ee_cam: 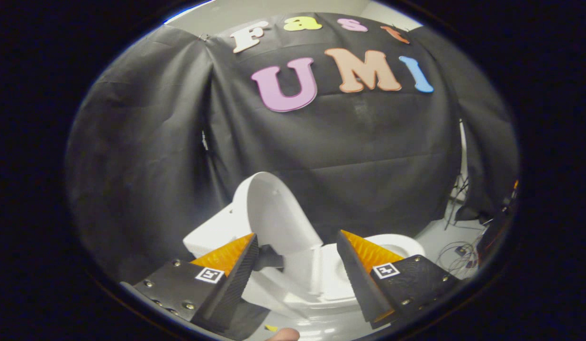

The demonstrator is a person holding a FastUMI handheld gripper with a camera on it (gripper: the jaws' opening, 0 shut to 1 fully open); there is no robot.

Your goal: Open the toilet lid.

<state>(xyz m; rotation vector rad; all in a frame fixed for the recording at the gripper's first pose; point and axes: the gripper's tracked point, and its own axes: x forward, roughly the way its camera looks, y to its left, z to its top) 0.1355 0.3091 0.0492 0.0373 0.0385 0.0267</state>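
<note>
White toilet [316, 265] with its lid [274, 213] already standing raised, seen past an open tool [297, 248].

White porcelain is showing between and just beyond the two fingers [236, 265], which are spreading wide apart and gripping nothing; the gap between them is taking in the hinge area of the toilet. The lid is leaning upright, tilted back toward the tank [212, 232], which is sitting behind it against the black cloth wall [141, 156]. The seat ring [397, 244] is lying flat over the bowl, partly covered by the farther finger. A small dark fitting [269, 258] is sitting at the base of the lid, just beside the nearer finger. Grey floor [439, 237] is showing beyond the bowl, with loose cables [456, 253] lying on it near a stand's legs. A fingertip [284, 335] is peeking in below the tool.
</note>
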